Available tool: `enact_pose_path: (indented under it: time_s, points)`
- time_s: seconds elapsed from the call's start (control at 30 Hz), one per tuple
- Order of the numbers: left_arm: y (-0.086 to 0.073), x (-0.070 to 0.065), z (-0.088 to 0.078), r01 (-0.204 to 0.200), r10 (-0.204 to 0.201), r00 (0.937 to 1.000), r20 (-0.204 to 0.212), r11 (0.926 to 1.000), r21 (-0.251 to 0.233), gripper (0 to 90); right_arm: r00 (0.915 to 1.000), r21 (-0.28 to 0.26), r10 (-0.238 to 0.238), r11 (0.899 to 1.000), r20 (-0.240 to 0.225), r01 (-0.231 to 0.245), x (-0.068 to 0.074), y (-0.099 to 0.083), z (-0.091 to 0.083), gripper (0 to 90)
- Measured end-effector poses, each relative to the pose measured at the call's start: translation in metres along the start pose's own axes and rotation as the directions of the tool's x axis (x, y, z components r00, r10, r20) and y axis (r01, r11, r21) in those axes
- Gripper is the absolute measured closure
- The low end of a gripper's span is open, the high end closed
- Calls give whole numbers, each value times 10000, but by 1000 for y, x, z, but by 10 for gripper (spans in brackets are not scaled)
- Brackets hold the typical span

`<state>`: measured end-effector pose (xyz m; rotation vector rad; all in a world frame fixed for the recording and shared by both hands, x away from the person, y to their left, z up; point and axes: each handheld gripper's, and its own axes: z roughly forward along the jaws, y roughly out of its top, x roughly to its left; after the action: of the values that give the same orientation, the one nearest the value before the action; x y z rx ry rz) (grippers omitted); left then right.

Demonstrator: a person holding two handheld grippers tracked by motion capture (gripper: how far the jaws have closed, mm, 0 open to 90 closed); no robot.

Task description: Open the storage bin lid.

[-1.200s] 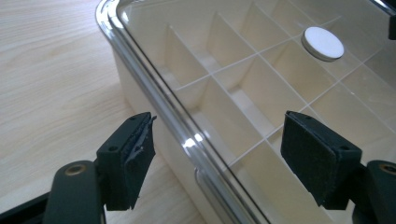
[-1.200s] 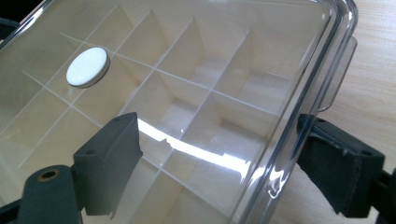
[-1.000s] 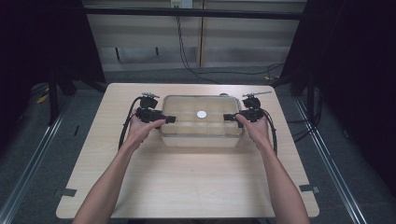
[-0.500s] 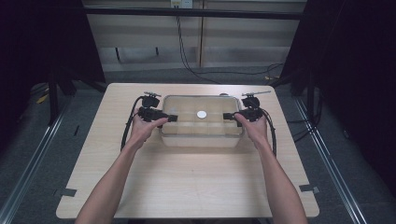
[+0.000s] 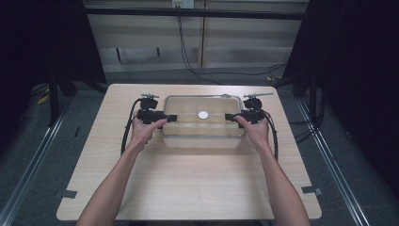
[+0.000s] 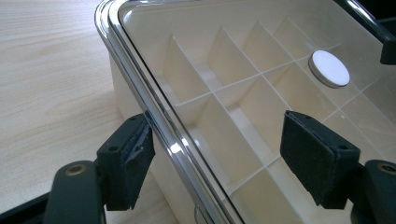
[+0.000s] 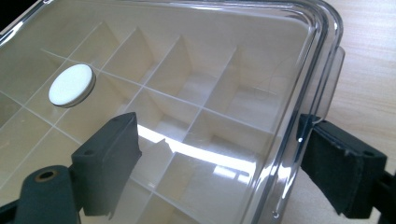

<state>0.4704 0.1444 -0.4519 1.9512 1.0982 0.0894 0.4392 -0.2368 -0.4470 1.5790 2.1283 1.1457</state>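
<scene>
As both hands reach in, left claw (image 5: 165, 117) wide astride box (image 5: 203, 136) rim, right claw (image 5: 231, 117) likewise opposite.

The high view looks forward and down over the whole table (image 5: 188, 188). Each gripper view sits close at opposite ends of the box (image 6: 224, 93), both sharing its white disc (image 7: 70, 84).

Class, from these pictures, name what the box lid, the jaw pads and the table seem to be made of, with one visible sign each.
Lid: likely clear glossy plastic; dividers show through, glare streaks.
Pads: apparently black matte foam or rubber; rough, frayed edges.
Table: pale wood or wood-look laminate; grain lines.
</scene>
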Motion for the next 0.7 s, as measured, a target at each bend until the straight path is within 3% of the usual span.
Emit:
enact_pose_path:
  time_s: [0.23, 0.33, 0.57, 0.7]
  points:
    - [-3, 2, -1, 160, -156, 9998, 147, 9996, -249, 270, 10000, -302, 20, 9995, 63, -18, 2, 1, -4, 163]
    - [-3, 1, -3, 57, -57, 10000, -2, 9990, -436, 273, 9999, -408, 117, 9991, 32, -116, 1, 1, -7, 192]
    - [4, -2, -12, -136, 138, 9999, 16, 9967, -801, 348, 9999, -859, 135, 9962, -93, -143, 3, 4, -11, 231]
    - [3, -2, -17, -137, 145, 9999, 62, 9943, -1056, 399, 9989, -991, 368, 9943, -283, -394, 1, 3, -15, 285]
